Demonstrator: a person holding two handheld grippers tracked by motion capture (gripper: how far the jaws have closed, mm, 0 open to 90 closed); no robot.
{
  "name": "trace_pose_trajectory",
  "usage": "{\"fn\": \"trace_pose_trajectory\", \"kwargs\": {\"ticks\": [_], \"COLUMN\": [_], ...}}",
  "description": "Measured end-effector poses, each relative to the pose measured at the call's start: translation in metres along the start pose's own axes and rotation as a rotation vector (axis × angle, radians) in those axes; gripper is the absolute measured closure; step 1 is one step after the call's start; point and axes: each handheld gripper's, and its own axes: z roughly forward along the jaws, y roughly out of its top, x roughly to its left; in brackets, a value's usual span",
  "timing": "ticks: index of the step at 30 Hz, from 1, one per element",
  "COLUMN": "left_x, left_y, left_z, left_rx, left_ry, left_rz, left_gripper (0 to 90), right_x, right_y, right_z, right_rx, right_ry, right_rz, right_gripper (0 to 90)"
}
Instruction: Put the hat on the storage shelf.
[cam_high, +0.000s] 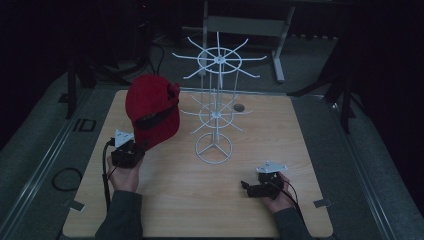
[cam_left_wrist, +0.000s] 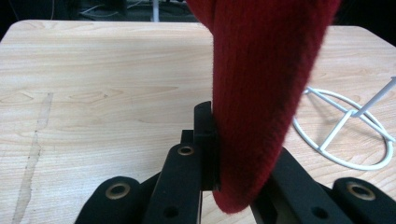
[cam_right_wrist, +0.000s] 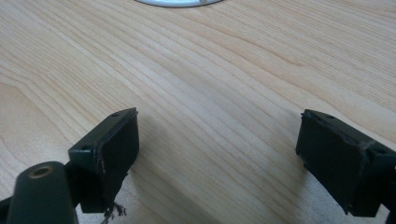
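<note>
Hanging from our left claw (cam_high: 131, 150), the red knit hat (cam_high: 151, 110) is raised off the counter (cam_high: 190, 195), just left of the white wire rack (cam_high: 215, 105). That claw is clamped on the hat's lower edge — soft, light fabric that sags and folds, so we would judge a pinch at the rim best. A dark band crosses it, possibly a trim. Our right claw (cam_high: 250, 189) rests low near the counter's front, jaws wide apart — empty.

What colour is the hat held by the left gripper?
Red hat, clearest in the high view.
</note>
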Motion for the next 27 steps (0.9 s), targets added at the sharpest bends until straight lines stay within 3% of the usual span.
{"fn": "trace_pose_trajectory", "kwargs": {"ticks": [27], "left_x": [0.0004], "left_y": [0.0066], "left_z": [-0.0086], "left_rx": [-0.037], "left_ry": [-0.017], "left_rz": [0.006], "left_gripper": [86.0], "right_x": [-0.0001], "right_y": [0.0], "right_z": [0.0], "right_rx": [0.0], "right_ry": [0.0], "right_rz": [-0.001], "right_gripper": [13.1]}}
